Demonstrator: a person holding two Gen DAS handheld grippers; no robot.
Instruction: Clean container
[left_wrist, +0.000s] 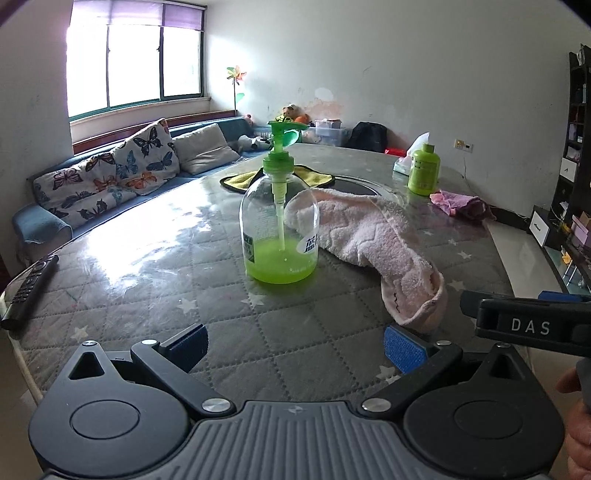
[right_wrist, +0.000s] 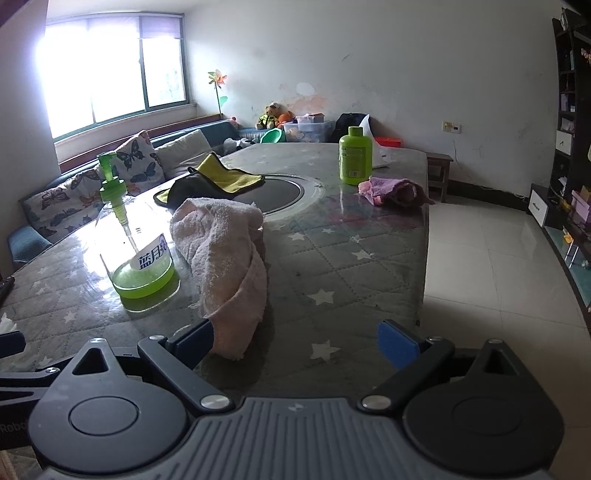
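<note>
container: clear rounded plastic pump bottle (left_wrist: 279, 225) with a green pump head and a shallow layer of green liquid, standing upright on the grey quilted star-print table cover (left_wrist: 155, 295).
cloth: pale pink terry towel (left_wrist: 373, 240), crumpled, just right of the pump bottle and touching or nearly touching its side; its near end trails toward the grippers.
other items: yellow-and-black cloth (right_wrist: 218, 177) behind the pump bottle; opaque green capped bottle (right_wrist: 355, 155) and small purple-pink rag (right_wrist: 391, 190) well to its right and farther back; black remote (left_wrist: 29, 291) far to its left.
left gripper (left_wrist: 295, 345): jaws wide apart, holding and touching nothing, aimed at the pump bottle from in front.
right gripper (right_wrist: 295, 341): jaws wide apart, clamped on nothing; left blue pad at the pink towel's near end, contact unclear.
stage: the scene fits either a wipe about to happen or one already over; the bottle's cleanliness cannot be judged.
handling note: in any wipe, steady the bottle low on its body, as the tall pump makes it tippy; bunch the towel thickly in the jaws so the pads never scrape the plastic.
</note>
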